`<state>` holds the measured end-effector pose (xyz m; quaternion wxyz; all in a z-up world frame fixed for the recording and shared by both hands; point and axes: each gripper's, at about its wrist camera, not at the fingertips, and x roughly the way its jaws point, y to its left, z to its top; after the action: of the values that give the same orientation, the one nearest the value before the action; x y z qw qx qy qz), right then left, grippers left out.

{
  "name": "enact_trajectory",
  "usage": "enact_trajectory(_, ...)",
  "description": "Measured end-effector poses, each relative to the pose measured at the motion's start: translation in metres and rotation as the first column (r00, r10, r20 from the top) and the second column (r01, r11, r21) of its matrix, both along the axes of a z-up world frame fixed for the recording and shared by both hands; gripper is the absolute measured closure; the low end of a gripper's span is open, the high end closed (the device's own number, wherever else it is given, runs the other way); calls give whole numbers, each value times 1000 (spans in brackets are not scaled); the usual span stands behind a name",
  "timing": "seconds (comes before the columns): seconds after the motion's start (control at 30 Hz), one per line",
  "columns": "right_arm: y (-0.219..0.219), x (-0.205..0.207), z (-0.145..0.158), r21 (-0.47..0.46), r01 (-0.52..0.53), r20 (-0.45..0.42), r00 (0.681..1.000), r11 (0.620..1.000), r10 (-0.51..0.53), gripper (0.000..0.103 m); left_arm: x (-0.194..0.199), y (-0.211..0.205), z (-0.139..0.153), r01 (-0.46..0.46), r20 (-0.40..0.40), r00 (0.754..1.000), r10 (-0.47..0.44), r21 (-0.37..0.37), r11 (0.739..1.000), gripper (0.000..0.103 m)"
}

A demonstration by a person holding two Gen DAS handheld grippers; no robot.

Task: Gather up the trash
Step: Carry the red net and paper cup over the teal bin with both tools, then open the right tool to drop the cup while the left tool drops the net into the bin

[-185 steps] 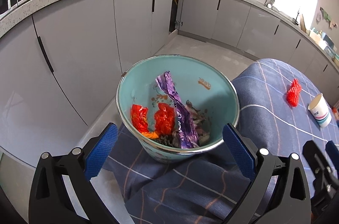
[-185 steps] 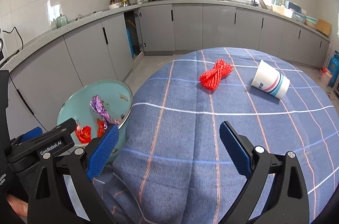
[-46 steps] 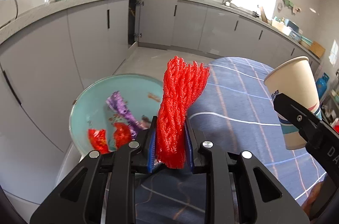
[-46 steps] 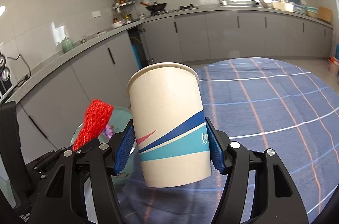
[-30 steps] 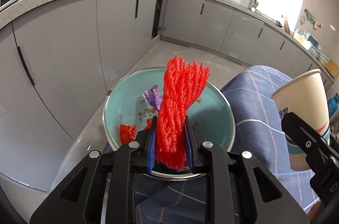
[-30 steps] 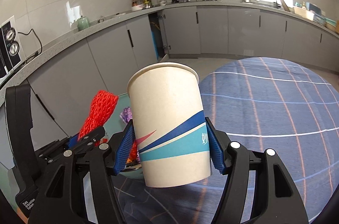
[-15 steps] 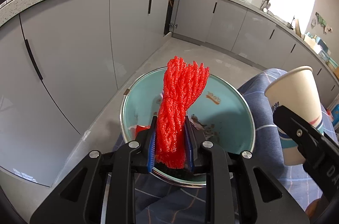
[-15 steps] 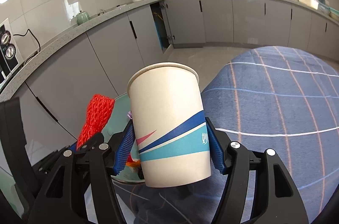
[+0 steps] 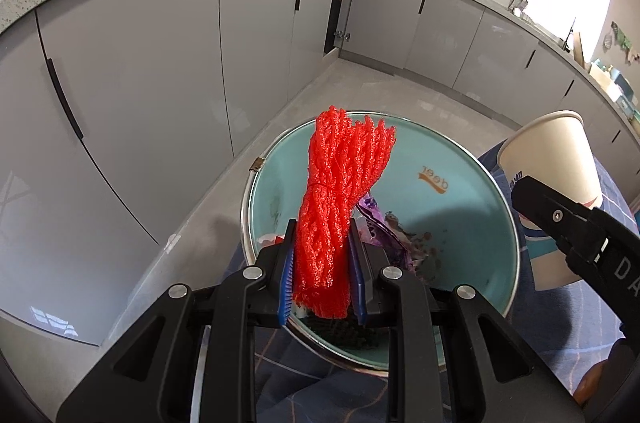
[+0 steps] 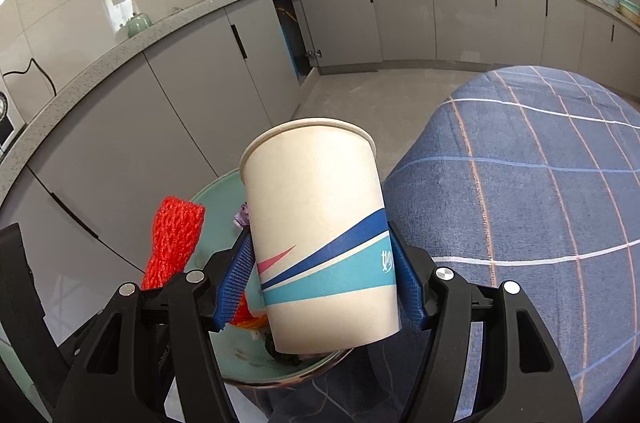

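My left gripper [image 9: 322,273] is shut on a red foam net [image 9: 340,199] and holds it upright over the near rim of a teal enamel basin [image 9: 460,183]. The basin holds a purple wrapper [image 9: 380,223] and dark scraps. My right gripper [image 10: 318,279] is shut on a white paper cup [image 10: 320,235] with blue stripes and holds it upright above the basin's right side [image 10: 216,199]. The cup also shows at the right of the left wrist view [image 9: 552,175], and the net at the left of the right wrist view [image 10: 172,239].
The basin sits at the edge of a table covered by a blue checked cloth [image 10: 540,183]. Grey kitchen cabinets [image 9: 140,63] and a speckled counter [image 10: 120,51] run behind, with grey floor [image 9: 380,91] between them and the table.
Both grippers have moved closer over the basin, which now looms larger beneath them. The net and the cup stay gripped.
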<state>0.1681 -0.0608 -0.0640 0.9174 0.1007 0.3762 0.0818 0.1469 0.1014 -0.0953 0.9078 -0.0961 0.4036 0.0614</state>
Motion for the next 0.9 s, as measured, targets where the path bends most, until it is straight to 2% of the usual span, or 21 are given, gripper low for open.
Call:
enact_trajectory(0.4, 1, 23, -17, 2, 28, -85, 996, 1000, -28, 39, 19, 2, -10, 9, -34, 999, -10, -26, 1000, 80)
enact_trajectory(0.53, 2, 28, -25, 19, 32, -117, 993, 999, -30, 39, 27, -1, -10, 24, -43, 999, -24, -6, 1000, 80)
enact_trajectory(0.9, 14, 46, -40, 30, 47, -176, 983, 998, -41, 39, 41, 2, -22, 19, -78, 997, -20, -13, 1000, 80)
